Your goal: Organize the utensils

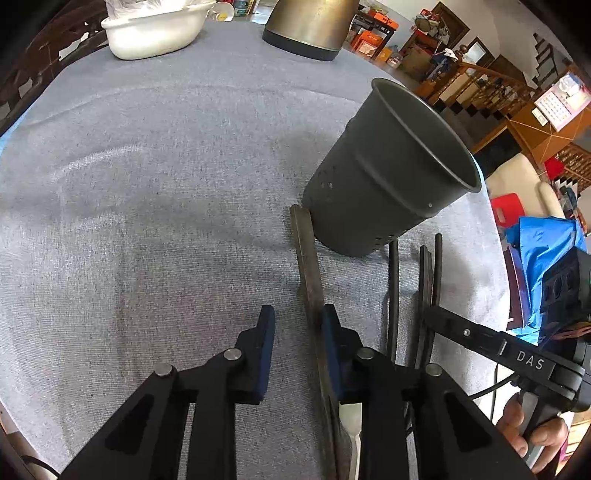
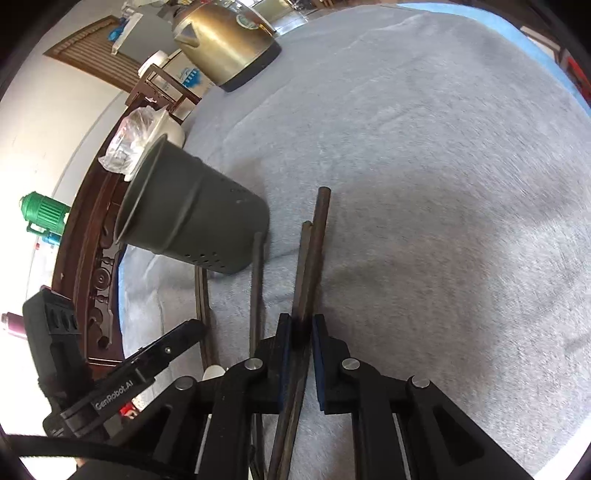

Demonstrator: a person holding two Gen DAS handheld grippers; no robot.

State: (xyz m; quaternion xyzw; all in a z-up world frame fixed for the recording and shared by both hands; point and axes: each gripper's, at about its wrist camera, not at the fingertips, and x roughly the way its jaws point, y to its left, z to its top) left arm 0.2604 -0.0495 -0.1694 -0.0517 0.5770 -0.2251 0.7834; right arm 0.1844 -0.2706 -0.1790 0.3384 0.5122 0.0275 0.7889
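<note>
A dark grey perforated utensil holder (image 1: pixel 388 177) stands on the grey cloth; it also shows in the right wrist view (image 2: pixel 192 218). Several dark chopsticks lie before it. My left gripper (image 1: pixel 297 332) is open, with a flat brown utensil handle (image 1: pixel 306 258) lying against the inside of its right finger. A white spoon (image 1: pixel 351 424) lies under that finger. My right gripper (image 2: pixel 300 328) straddles a pair of dark chopsticks (image 2: pixel 314 251), its pads close around them but not clearly touching. A single chopstick (image 2: pixel 256 280) and another pair (image 2: pixel 203 302) lie to its left.
A brass kettle (image 1: pixel 306 26) and a white basin (image 1: pixel 155 29) with a plastic bag stand at the far side of the table (image 1: pixel 147 184). The kettle (image 2: pixel 225 40) also shows in the right wrist view. The left gripper's body (image 2: pixel 122 373) is at lower left there.
</note>
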